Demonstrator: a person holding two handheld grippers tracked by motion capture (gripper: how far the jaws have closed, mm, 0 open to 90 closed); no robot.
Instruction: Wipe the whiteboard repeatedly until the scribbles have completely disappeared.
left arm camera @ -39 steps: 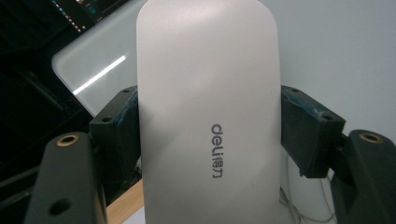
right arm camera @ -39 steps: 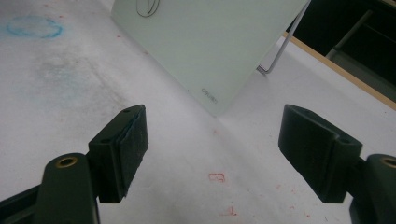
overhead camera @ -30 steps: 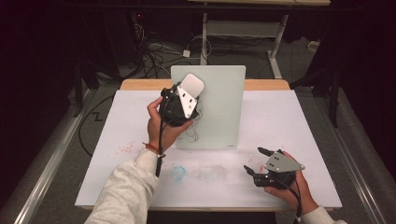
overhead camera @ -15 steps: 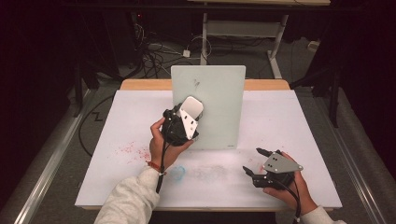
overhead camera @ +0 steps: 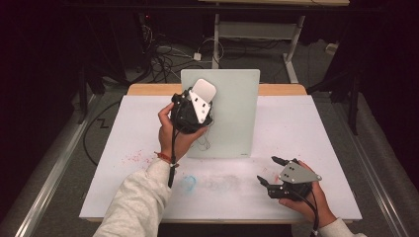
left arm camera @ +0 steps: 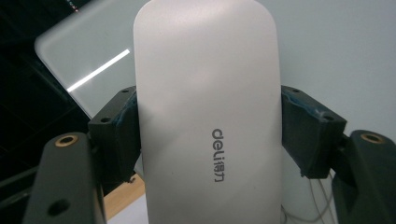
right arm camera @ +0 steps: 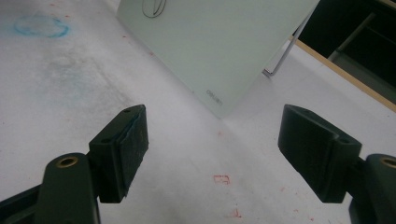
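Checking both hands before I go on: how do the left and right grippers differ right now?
The left gripper is shut on the white eraser; the right gripper is open, holding nothing. The left is raised against the upright glass whiteboard; the right sits low near the table. Both have black jaws and grey plates.
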